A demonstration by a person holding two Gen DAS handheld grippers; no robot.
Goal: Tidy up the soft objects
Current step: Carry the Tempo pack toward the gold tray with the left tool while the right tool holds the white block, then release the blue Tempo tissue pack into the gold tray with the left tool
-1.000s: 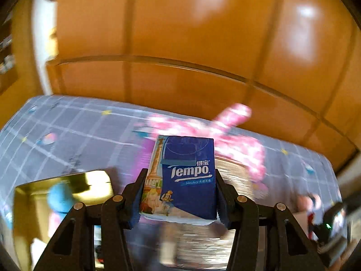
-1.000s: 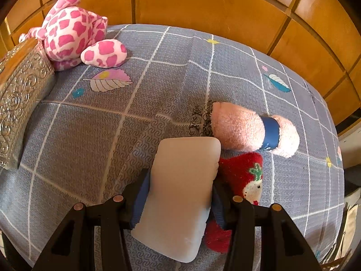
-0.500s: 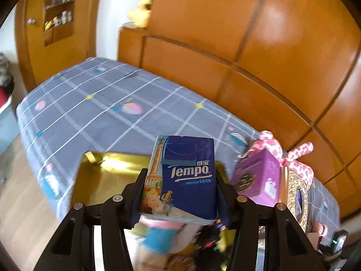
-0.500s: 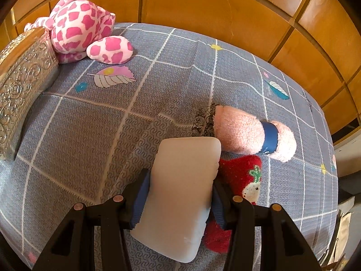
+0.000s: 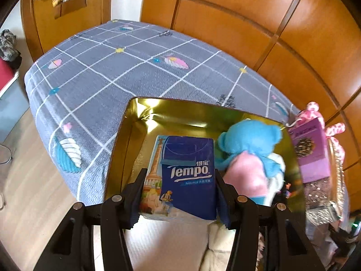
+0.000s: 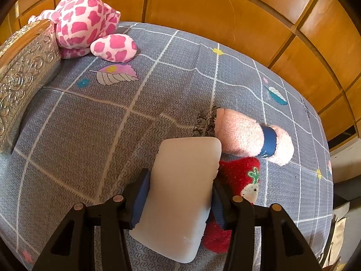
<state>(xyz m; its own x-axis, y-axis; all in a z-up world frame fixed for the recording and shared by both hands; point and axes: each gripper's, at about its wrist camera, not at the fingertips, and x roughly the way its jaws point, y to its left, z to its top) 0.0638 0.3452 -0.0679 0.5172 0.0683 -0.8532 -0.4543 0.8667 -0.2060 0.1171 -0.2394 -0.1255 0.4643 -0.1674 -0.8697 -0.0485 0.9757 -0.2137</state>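
Note:
My left gripper [image 5: 179,194] is shut on a blue Tempo tissue pack [image 5: 182,176] and holds it over the gold tray [image 5: 162,108]. A blue and pink plush bear [image 5: 248,155] lies in the tray to the right of the pack. My right gripper [image 6: 179,194] is shut on a white foam block [image 6: 180,194] above the grey bedspread [image 6: 90,124]. A rolled pink towel with a blue band [image 6: 250,135] and a red plush sock [image 6: 237,180] lie just right of the block.
A pink spotted plush toy [image 6: 88,22] and an embossed silver box [image 6: 24,67] sit at the far left in the right wrist view. A purple box [image 5: 311,149] stands right of the tray. Wooden panels back the bed. Floor lies at the left.
My left gripper has swung left and tilted down with the tissue pack, so the gold tray and blue bear now lie under it. The right gripper has barely moved.

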